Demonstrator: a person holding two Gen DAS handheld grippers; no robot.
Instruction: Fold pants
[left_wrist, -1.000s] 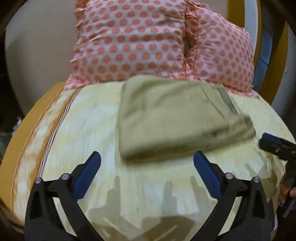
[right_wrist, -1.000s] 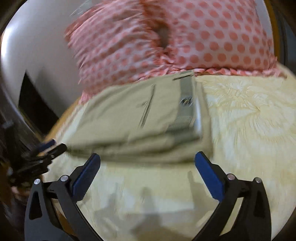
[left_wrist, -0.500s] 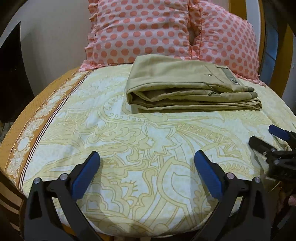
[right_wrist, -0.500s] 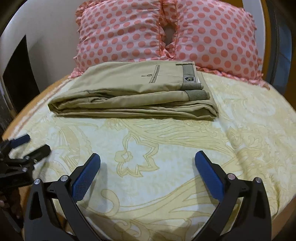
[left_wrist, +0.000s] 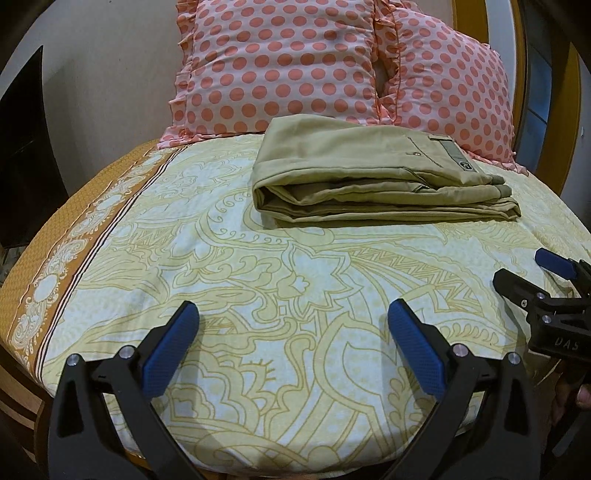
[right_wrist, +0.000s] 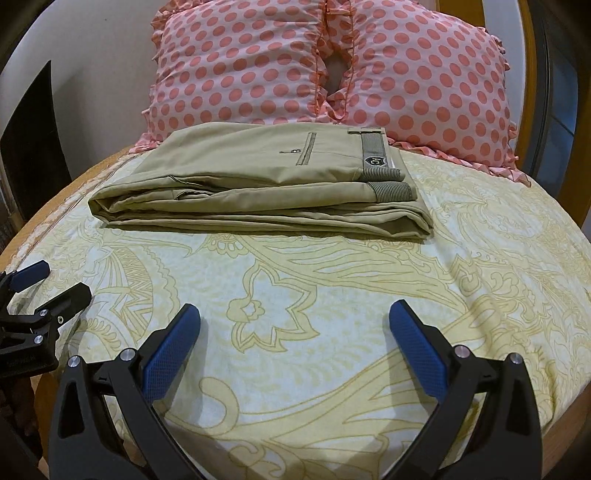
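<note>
Khaki pants (left_wrist: 369, 177) lie folded in a flat stack on the bed, in front of the pillows; they also show in the right wrist view (right_wrist: 266, 184), waistband to the right. My left gripper (left_wrist: 291, 325) is open and empty, hovering over the sheet well short of the pants. My right gripper (right_wrist: 293, 325) is open and empty too, at a similar distance. Each gripper shows at the edge of the other's view: the right one (left_wrist: 532, 273) and the left one (right_wrist: 51, 284).
Two pink polka-dot pillows (left_wrist: 280, 66) (right_wrist: 424, 74) stand against the headboard behind the pants. The yellow patterned bedsheet (left_wrist: 295, 280) covers the bed, with an orange border (left_wrist: 55, 251) at the left edge. A dark panel (left_wrist: 22, 147) stands at the left.
Both grippers have pulled back from the folded pants toward the near edge of the bed. The pants now lie farther off and have not been touched.
</note>
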